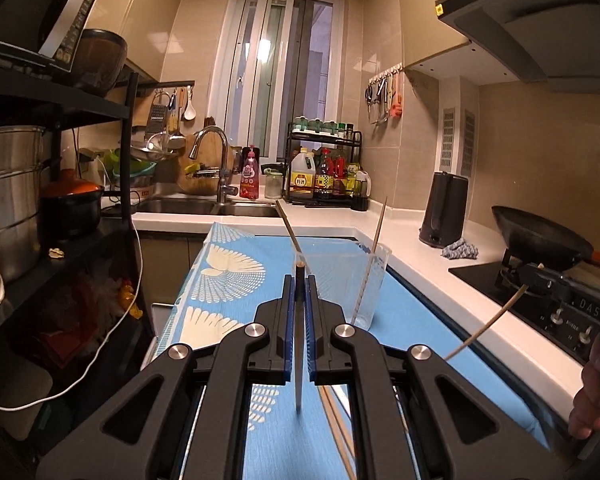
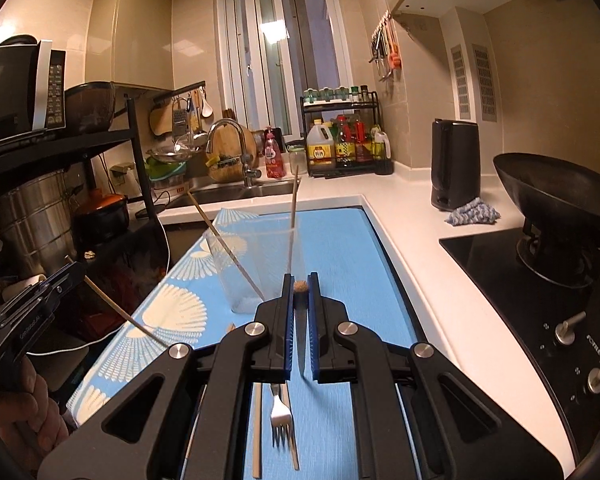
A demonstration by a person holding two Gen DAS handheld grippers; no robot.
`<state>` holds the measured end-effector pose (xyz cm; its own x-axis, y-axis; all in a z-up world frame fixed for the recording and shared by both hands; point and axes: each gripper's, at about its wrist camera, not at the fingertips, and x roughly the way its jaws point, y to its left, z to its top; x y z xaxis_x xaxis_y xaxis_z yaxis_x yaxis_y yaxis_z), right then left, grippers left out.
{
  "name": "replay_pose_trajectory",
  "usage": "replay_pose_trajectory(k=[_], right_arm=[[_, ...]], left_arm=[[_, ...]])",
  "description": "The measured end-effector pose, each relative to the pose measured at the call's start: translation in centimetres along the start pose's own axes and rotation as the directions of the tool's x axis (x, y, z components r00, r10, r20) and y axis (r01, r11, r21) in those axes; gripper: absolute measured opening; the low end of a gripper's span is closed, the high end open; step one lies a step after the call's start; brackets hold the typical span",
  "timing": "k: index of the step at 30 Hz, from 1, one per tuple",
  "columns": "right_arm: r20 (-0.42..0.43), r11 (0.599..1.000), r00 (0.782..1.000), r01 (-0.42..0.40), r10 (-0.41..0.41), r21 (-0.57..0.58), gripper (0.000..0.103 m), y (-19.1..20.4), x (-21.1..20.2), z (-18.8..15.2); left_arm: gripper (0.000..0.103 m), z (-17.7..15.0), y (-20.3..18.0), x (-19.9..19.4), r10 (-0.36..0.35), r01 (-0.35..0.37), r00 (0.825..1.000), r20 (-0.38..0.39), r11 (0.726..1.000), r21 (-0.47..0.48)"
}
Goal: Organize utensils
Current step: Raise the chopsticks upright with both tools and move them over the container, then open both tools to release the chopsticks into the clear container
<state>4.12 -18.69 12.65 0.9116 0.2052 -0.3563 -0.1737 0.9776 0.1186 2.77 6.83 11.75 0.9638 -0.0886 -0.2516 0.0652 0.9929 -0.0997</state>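
Note:
A clear glass cup stands on the blue patterned cloth with two wooden chopsticks leaning in it. My left gripper is shut on one chopstick that hangs upright, just in front of the cup. My right gripper is shut on another chopstick, also upright, close to the cup. Each gripper shows in the other's view: the right gripper and the left gripper. A fork and more chopsticks lie on the cloth below.
White counter runs around the cloth. A black kettle, a rag and a wok on the hob are at the right. Sink with tap at the back; black shelf with pots on the left. A hand holds the right gripper.

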Motion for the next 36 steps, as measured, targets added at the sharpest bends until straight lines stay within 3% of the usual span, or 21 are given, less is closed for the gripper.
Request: replay_pose_trajectory(k=[6,15,23,29,36], right_arm=[[-0.001,1.0,1.0,0.004,-0.004,-0.002,0.007,0.6,0.9,2.0],[0.013,0.999,1.0,-0.004,0.005,-0.038,0.007,2.0,2.5,4.7],[0.037,0.999,0.999,-0.022,0.023,-0.037,0.006,2.4,4.0,8.7],[0.1,0.998,0.993,-0.064,0.066,-0.02,0.007,2.5,4.7,13.8],[0.151,0.994,0.984,-0.089,0.097,-0.058,0.006,4.1,6.7,19.2]], left_arm=[[0.005,1.9,0.5,1.3,-0.022,0.02,0.999,-0.041,0.999,-0.049],[0.005,3.5,-0.3,3.6,-0.008,0.004,0.992,-0.129,0.999,-0.036],[0.005,6.1,0.1,5.9,-0.052,0.042,0.983,-0.177,0.998,-0.056],[0.005,11.7,0.5,7.5,-0.096,0.087,0.984,-0.147,0.994,-0.067],[0.005,18.0,-0.1,9.7,-0.123,0.121,0.991,-0.045,0.992,-0.044]])
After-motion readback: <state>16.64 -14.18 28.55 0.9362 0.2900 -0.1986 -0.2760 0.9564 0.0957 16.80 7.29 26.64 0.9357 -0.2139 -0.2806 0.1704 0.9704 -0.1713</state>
